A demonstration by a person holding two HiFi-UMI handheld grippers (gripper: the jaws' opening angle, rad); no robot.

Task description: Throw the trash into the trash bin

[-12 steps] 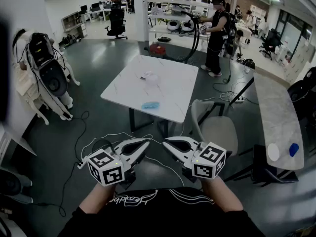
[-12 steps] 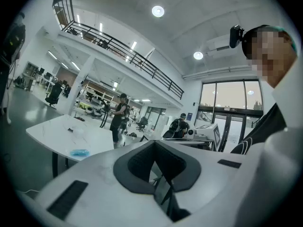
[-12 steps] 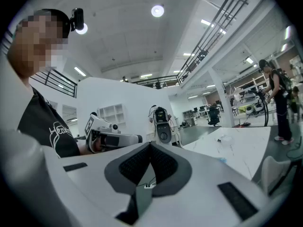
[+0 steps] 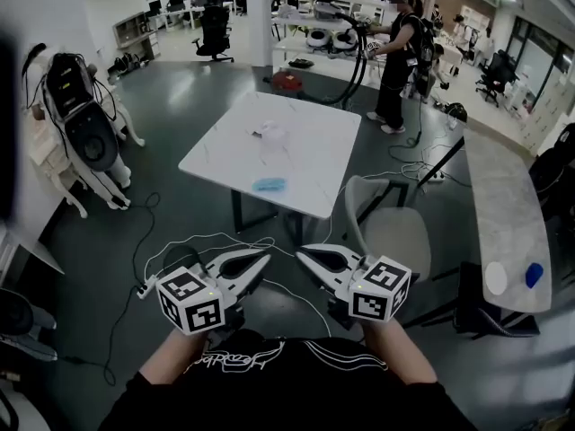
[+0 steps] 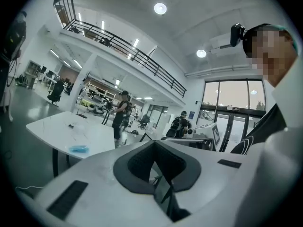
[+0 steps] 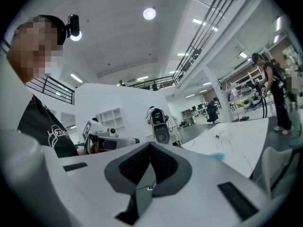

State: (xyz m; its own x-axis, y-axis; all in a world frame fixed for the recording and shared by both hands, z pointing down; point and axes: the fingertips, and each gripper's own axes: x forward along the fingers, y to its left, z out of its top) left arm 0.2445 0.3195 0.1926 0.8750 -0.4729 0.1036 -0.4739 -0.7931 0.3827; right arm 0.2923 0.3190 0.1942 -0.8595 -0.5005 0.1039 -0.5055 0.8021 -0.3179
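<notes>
Far ahead on the white table (image 4: 314, 155) lie a white crumpled piece of trash (image 4: 272, 134) and a blue crumpled piece (image 4: 268, 185), the blue one near the table's front edge. Low and close to my body, my left gripper (image 4: 263, 258) and right gripper (image 4: 302, 251) sit side by side with tips angled toward each other. Both are shut and hold nothing. The blue piece also shows small in the left gripper view (image 5: 78, 149) and the right gripper view (image 6: 217, 155), beyond the closed left gripper (image 5: 154, 144) and right gripper (image 6: 150, 145).
A grey chair (image 4: 392, 230) stands at the table's near right corner. Cables (image 4: 193, 241) trail over the dark floor between me and the table. A red round container (image 4: 287, 80) sits on the floor beyond the table. A person (image 4: 395, 57) stands at the back; a long marble table (image 4: 503, 214) runs along the right.
The scene sits slightly higher in the head view. Both grippers keep their pose, shut and empty.
</notes>
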